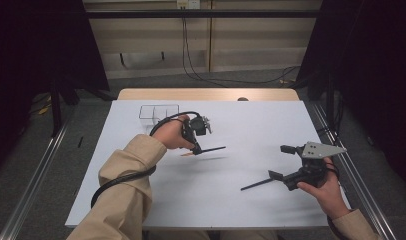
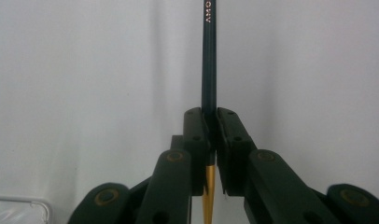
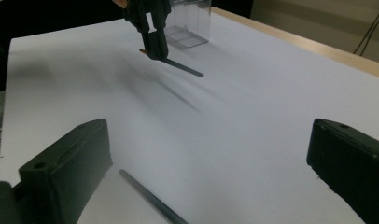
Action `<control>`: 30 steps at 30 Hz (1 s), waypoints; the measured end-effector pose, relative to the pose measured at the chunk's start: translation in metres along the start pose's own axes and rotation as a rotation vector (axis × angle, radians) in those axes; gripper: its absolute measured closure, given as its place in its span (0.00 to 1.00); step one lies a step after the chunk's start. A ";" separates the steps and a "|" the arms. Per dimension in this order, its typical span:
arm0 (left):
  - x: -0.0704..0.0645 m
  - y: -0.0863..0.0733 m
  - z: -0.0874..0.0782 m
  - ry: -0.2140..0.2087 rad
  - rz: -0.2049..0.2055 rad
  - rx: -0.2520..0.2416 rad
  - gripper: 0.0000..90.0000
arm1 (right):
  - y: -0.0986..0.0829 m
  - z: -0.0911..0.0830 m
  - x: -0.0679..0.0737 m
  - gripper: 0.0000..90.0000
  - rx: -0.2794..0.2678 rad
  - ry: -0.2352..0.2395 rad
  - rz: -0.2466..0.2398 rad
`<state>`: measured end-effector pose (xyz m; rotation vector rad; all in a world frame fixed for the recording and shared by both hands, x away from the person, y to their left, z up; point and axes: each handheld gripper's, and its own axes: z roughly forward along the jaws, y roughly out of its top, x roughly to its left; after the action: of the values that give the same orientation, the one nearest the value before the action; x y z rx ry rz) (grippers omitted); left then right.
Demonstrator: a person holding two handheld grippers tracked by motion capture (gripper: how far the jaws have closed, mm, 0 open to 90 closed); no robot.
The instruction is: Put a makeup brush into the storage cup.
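Left gripper [image 1: 197, 148] clamped on a dark pencil [image 1: 211, 149], held clear of the white tabletop [image 1: 241, 125] near its middle, shaft level and pointing toward the right side, gold end [image 2: 208, 196] trailing behind the jaws. Right gripper [image 1: 280, 162] spread wide and holding nothing, low over the right part of the tabletop, with a second dark pencil [image 1: 254, 184] lying flat just beside its lower jaw. Clear plastic box [image 1: 158, 112] at the far left of the tabletop, behind the left hand [image 1: 172, 134].
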<state>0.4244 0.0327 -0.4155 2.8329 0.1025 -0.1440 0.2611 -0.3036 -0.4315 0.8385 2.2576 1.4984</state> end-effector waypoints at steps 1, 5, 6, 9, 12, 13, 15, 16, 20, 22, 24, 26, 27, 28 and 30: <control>-0.001 0.001 0.000 -0.006 0.003 -0.005 0.93 | 0.001 0.002 0.000 0.00 0.008 0.006 0.003; -0.006 0.006 -0.001 -0.011 0.014 -0.023 0.93 | 0.005 0.006 -0.001 0.00 0.029 0.018 0.005; -0.007 0.007 -0.001 -0.012 0.023 -0.019 0.93 | 0.006 0.007 -0.002 0.00 0.033 0.022 0.007; -0.010 0.010 -0.001 -0.014 0.038 -0.017 0.93 | 0.012 0.012 -0.003 0.00 0.037 0.030 0.002; -0.013 0.014 -0.001 -0.018 0.048 -0.021 0.93 | 0.018 0.018 -0.004 0.00 0.050 0.038 -0.001; -0.014 0.014 -0.001 -0.016 0.050 -0.027 0.93 | 0.020 0.020 -0.004 0.00 0.057 0.044 -0.002; -0.014 0.015 -0.002 -0.018 0.060 -0.019 0.93 | 0.023 0.026 -0.004 0.00 0.075 0.054 -0.006; -0.015 0.015 -0.003 -0.021 0.063 -0.019 0.93 | 0.025 0.028 -0.005 0.00 0.080 0.057 -0.007; -0.016 0.015 -0.003 -0.022 0.062 -0.027 0.93 | 0.032 0.040 -0.006 0.00 0.108 0.075 -0.006; -0.018 0.015 -0.003 -0.023 0.066 -0.032 0.93 | 0.037 0.046 -0.006 0.00 0.129 0.081 -0.011; -0.019 0.015 -0.002 -0.028 0.067 -0.031 0.93 | 0.038 0.048 -0.006 0.00 0.135 0.084 -0.013; -0.019 0.015 -0.002 -0.031 0.073 -0.033 0.93 | 0.043 0.054 -0.006 0.00 0.162 0.091 -0.024; -0.020 0.016 -0.002 -0.032 0.077 -0.034 0.93 | 0.047 0.060 -0.005 0.00 0.194 0.101 -0.033; -0.020 0.016 -0.002 -0.032 0.078 -0.034 0.93 | 0.049 0.062 -0.005 0.00 0.207 0.101 -0.034; -0.021 0.017 -0.002 -0.033 0.079 -0.042 0.93 | 0.053 0.068 -0.005 0.00 0.237 0.118 -0.035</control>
<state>0.4050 0.0155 -0.4063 2.7859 -0.0134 -0.1693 0.3174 -0.2418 -0.4112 0.7865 2.5606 1.3141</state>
